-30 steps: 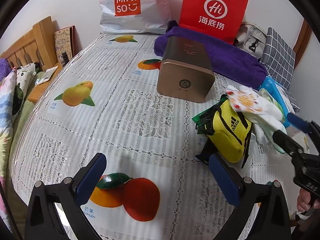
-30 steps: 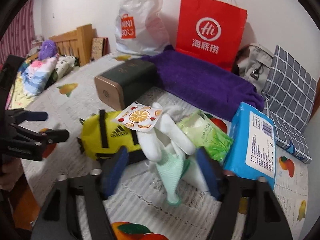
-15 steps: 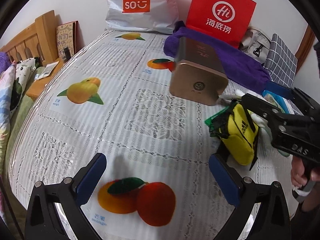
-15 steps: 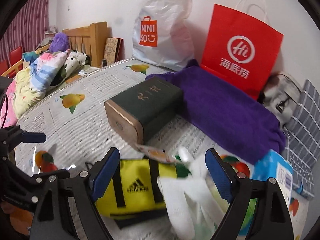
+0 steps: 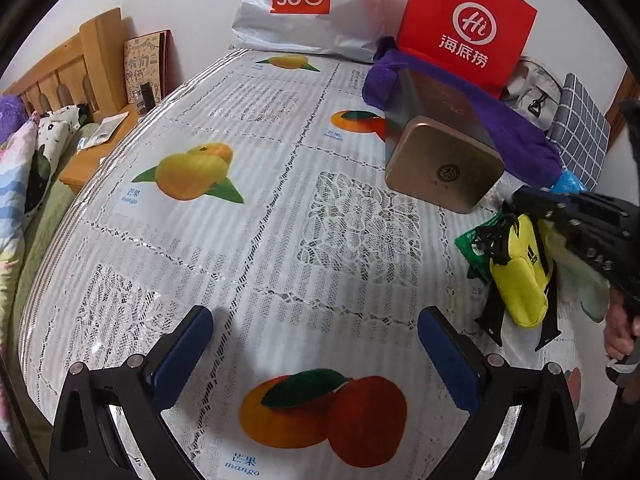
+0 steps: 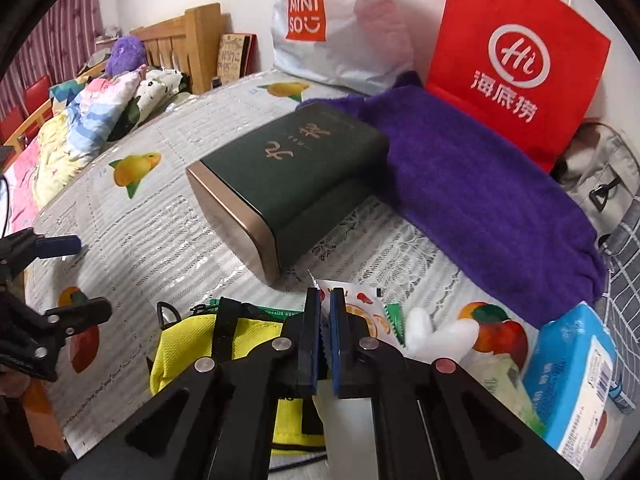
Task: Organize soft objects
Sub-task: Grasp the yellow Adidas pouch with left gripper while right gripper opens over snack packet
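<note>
A pile of soft objects lies on the table's right side: a yellow Adidas pouch (image 5: 520, 276) (image 6: 192, 340), an orange-print packet (image 6: 362, 308), a white sock (image 6: 436, 334), a green wipes pack (image 6: 502, 380) and a blue tissue pack (image 6: 576, 372). My right gripper (image 6: 326, 294) is shut over the pile, its pads pinching the edge of the orange-print packet. It shows in the left wrist view (image 5: 576, 220) above the pouch. My left gripper (image 5: 314, 340) is open and empty over the bare tablecloth, left of the pile.
A green and gold tin box (image 6: 288, 176) (image 5: 440, 160) lies behind the pile. A purple towel (image 6: 480, 188), a red paper bag (image 6: 516, 60), a Miniso bag (image 5: 304, 4) and a checked cushion (image 5: 580, 132) line the back. Bedding (image 6: 100, 112) lies left of the table.
My right gripper moved forward and down over the pile and closed from wide open onto the orange-print packet. My left gripper stayed open and shifted slightly.
</note>
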